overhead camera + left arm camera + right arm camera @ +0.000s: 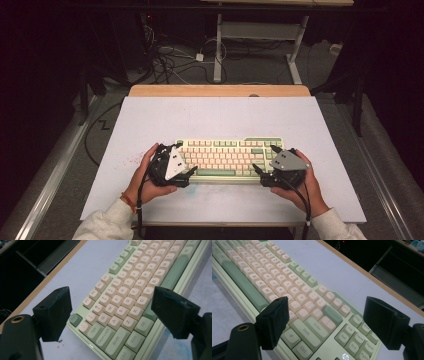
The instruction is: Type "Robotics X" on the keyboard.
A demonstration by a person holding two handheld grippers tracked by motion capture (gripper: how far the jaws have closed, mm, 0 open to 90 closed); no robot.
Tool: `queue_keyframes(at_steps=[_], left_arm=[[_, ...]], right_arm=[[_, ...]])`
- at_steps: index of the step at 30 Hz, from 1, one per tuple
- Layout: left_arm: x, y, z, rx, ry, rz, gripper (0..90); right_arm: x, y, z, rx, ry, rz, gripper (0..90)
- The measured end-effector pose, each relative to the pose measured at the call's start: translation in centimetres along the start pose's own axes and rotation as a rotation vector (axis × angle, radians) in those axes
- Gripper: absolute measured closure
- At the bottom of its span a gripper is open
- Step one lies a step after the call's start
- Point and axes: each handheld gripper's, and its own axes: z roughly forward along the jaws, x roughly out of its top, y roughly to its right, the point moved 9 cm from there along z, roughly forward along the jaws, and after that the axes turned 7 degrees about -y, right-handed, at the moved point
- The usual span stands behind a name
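While both tools are held spread wide, nothing is gripped by either. The left gripper point(186, 159) is set at the left end of the keyboard point(227, 157), and in the left gripper view its two black jaws are seen standing well apart, one beyond the far edge near the Esc key point(75, 319), the other over the near edge by the Alt key point(144, 326). The right gripper point(266, 159) is mirrored at the opposite end; in the right gripper view its jaws bracket the corner where the Enter key point(318, 328) and the navigation keys lie, again with open space between each pad and the case.

The spread appears to be chosen so that the depth of the keyboard can be taken between the jaws, front edge to back edge, and the two ends are approached together so the long body can be lifted or shifted level rather than pivoted. Whether any jaw touches the case cannot be told.

The keyboard, pale green with cream keycaps, is laid flat and square near the front of the white tabletop point(210, 117). Both tools are steadied by the person's hands from the near side, cables trailing back toward the sleeves.
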Motion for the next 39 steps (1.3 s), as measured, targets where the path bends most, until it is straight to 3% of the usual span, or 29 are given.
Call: queue_keyframes(at_steps=[39], left_arm=[[-3.6,-0.4,-1.9,0.026,-0.053,-0.009,15.1]], right_arm=[[-2.3,1.1,-2.0,-0.021,-0.014,0.020,20.9]])
